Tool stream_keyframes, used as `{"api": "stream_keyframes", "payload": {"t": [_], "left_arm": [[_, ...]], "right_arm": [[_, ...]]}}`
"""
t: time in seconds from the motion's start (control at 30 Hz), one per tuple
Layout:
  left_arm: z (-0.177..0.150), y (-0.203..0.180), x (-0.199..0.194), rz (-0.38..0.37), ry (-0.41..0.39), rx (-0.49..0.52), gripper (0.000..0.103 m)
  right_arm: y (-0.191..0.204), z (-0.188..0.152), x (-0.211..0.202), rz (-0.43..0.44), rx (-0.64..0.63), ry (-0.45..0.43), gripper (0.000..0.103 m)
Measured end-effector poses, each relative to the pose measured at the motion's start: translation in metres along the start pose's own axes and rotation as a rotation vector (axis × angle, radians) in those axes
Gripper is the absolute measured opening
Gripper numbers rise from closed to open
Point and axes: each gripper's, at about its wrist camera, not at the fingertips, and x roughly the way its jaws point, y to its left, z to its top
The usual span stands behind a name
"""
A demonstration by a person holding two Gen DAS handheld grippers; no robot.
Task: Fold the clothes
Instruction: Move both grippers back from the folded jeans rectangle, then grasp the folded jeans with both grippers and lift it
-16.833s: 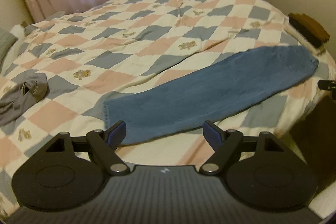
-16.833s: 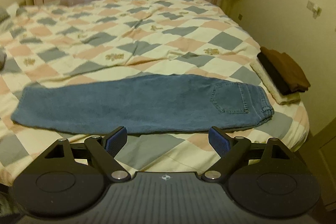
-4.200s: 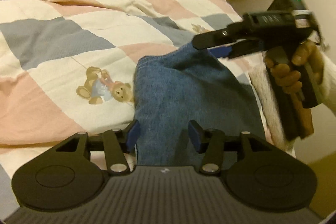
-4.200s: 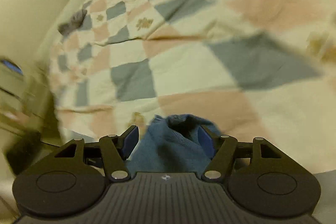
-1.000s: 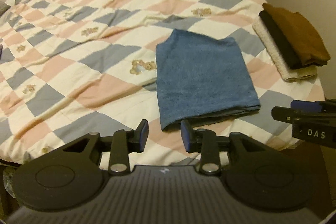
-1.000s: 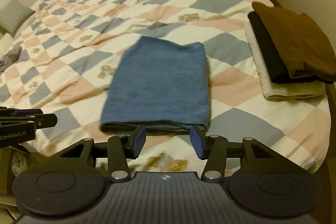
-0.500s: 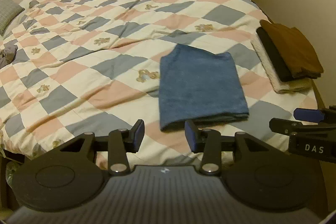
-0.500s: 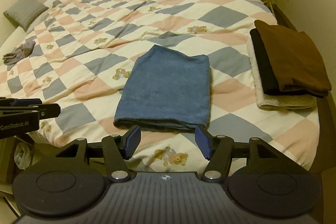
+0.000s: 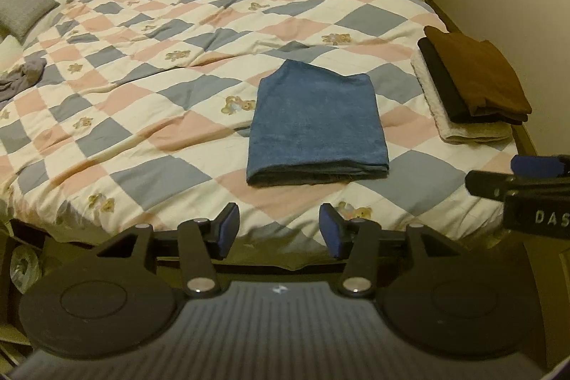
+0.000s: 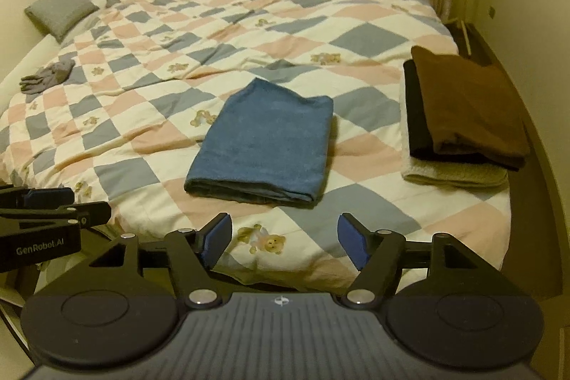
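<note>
- Bedding is seen first: a bed [image 9: 149,145] covered by a checked quilt of pink, grey-blue and cream diamonds with small bear prints, filling most of both views.
- Blue jeans [image 9: 315,127] are found folded into a compact rectangle near the middle of the near side of the bed, lying flat, with the thick folded edge turned to the near side.
- Bare quilt is left all round the jeans; the near edge of the bed lies just beyond both grippers, and a wall runs along the right.
- To the right of the jeans, well apart, a stack of folded clothes [image 10: 463,116] is set at the right edge of the bed: a brown piece on a black one on a cream one.
- A grey cushion [image 10: 58,8] is seen at the far left, and a crumpled grey garment [image 10: 48,75] lies on the left part of the quilt.
- The left gripper [image 9: 279,230] is held with jaws apart and nothing between them, off the near edge.
- The right gripper [image 10: 285,237] is likewise held wide and empty.
</note>
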Motion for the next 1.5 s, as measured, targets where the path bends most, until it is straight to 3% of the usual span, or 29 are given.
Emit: {"api": "stream_keyframes", "payload": {"t": [0.33,0.53,0.63,0.77,0.9,1.17,1.37,1.5], "left_arm": [[-0.008,0.002,-0.015,0.041,-0.028,-0.052,0.053],[-0.003,0.019,0.008,0.021,-0.002,-0.077,0.057],[0.006,0.033,0.029,-0.006,0.012,-0.097,0.064],[0.024,0.057,0.077,-0.073,0.032,-0.124,0.065],[0.054,0.083,0.157,-0.16,0.086,-0.156,0.068],[0.105,0.126,0.327,-0.391,0.246,-0.235,0.073],[0.106,0.136,0.413,-0.581,0.364,-0.345,0.074],[0.101,0.132,0.443,-0.719,0.392,-0.406,0.073]], "right_arm": [[-0.013,0.001,-0.012,0.024,-0.04,-0.011,0.071],[-0.031,-0.002,0.008,0.052,0.011,0.027,0.074],[-0.048,-0.006,0.025,0.097,0.075,0.053,0.078],[-0.076,-0.001,0.065,0.191,0.251,0.07,0.08],[-0.103,0.008,0.114,0.27,0.413,0.084,0.085],[-0.127,0.031,0.249,0.282,0.6,0.106,0.087],[-0.144,0.041,0.34,0.297,0.732,0.111,0.088],[-0.148,0.038,0.364,0.348,0.732,0.14,0.088]]}}
